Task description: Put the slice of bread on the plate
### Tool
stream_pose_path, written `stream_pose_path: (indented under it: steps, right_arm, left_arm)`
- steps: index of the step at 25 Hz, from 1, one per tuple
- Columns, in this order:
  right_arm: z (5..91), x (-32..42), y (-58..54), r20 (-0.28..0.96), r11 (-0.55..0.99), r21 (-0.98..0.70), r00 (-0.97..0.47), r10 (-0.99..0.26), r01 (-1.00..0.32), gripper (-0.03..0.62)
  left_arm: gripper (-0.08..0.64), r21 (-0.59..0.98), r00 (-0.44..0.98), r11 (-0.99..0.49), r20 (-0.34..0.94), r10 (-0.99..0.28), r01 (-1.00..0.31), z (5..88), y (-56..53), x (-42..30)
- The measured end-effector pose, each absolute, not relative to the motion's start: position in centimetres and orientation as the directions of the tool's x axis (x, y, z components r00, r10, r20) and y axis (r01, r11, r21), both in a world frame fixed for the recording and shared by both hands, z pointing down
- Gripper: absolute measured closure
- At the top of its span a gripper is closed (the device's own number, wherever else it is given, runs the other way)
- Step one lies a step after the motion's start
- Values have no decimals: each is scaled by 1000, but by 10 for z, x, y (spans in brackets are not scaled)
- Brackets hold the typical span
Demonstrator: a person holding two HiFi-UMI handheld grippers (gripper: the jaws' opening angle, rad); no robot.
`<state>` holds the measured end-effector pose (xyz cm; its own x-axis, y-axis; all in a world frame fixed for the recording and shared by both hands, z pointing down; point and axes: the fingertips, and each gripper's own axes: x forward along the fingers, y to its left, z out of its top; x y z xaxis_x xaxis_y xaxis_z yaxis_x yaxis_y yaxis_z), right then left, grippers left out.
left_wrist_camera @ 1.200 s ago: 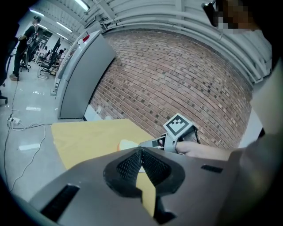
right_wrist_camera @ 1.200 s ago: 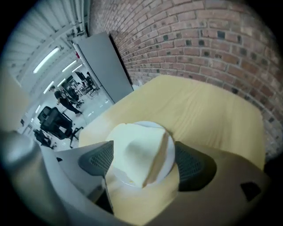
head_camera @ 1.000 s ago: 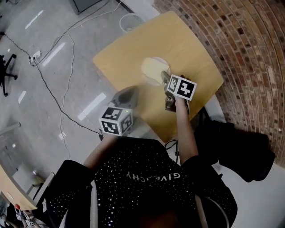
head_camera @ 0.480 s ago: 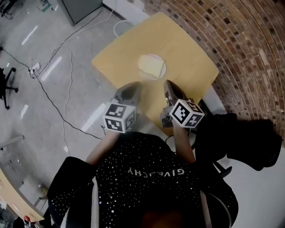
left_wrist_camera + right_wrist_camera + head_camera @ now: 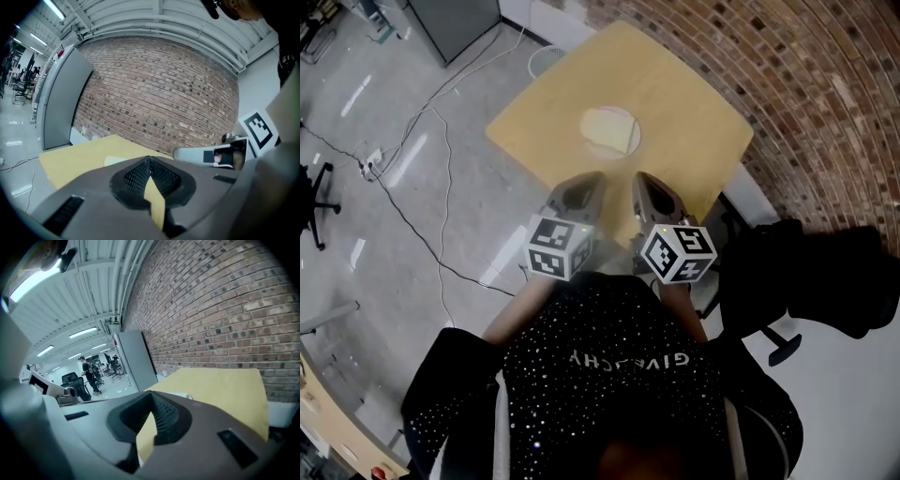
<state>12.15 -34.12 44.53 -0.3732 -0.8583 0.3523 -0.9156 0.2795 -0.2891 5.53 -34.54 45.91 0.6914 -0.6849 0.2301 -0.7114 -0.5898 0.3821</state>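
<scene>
Now the slice of bread (image 5: 607,128) lies on the plate (image 5: 635,141), mid-table (image 5: 684,98). Left tongs (image 5: 592,180) and right tongs (image 5: 641,180) hang clenched and empty over the table's near edge.

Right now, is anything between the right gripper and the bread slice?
Nothing visible. Only bare table lies between the right gripper and the bread slice, which already sits on the plate. The gripper is shut and empty.
</scene>
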Motion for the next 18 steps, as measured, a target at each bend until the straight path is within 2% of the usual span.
stream_pose_path:
  steps: [18]
  right_arm:
    - [459, 116, -344, 411, 301, -301, -408, -816, -905, 583]
  left_arm:
    - [551, 412, 656, -536, 249, -712, -737, 466, -346, 42]
